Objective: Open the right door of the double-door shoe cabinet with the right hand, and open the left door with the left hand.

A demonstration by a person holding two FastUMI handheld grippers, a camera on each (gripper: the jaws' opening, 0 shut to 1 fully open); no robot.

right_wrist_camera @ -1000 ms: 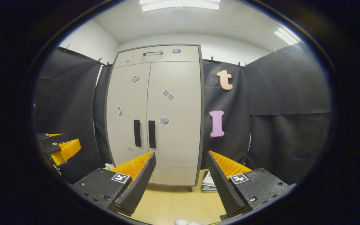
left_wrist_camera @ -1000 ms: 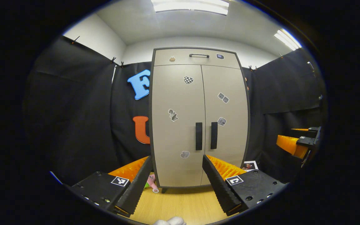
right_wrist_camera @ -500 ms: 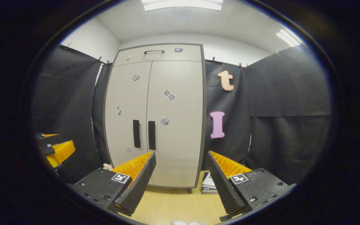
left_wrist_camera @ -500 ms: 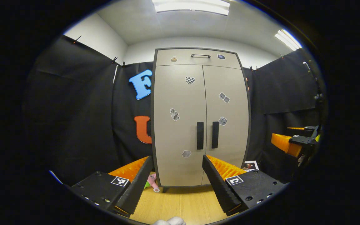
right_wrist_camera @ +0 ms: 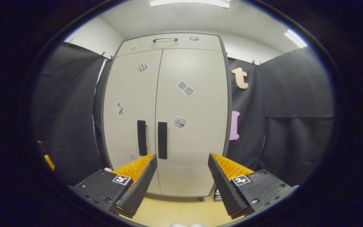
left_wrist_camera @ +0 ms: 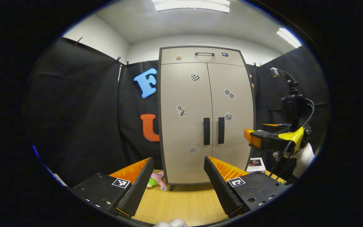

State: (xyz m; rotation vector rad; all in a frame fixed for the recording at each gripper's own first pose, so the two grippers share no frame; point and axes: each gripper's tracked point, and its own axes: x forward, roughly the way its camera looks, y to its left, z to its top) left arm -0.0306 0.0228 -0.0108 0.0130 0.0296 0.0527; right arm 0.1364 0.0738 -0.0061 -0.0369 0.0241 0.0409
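Observation:
A tall beige shoe cabinet (left_wrist_camera: pixel 197 151) stands ahead with both doors closed. Two black vertical handles sit side by side at the middle seam: the left door's handle (left_wrist_camera: pixel 206 131) and the right door's handle (left_wrist_camera: pixel 221 130). My left gripper (left_wrist_camera: pixel 179 179) is open and well short of the cabinet. In the left gripper view, the right gripper (left_wrist_camera: pixel 257 138) is held by a gloved hand (left_wrist_camera: pixel 302 156) at the right, nearer the cabinet. In the right gripper view the cabinet (right_wrist_camera: pixel 194 151) looms close; the right door's handle (right_wrist_camera: pixel 162 140) lies just up-left of my open right gripper (right_wrist_camera: pixel 182 178).
The cabinet has a top drawer (left_wrist_camera: pixel 204 54) with a thin handle, and small stickers on the doors. A pink and green toy (left_wrist_camera: pixel 156 180) lies on the wooden floor (left_wrist_camera: pixel 181 205) at the cabinet's left foot. A stack of booklets (left_wrist_camera: pixel 255 164) rests by its right foot.
The right gripper has moved forward toward the cabinet, which now looks much larger in its view. In the left gripper view it has come further into sight. The left gripper barely shifted.

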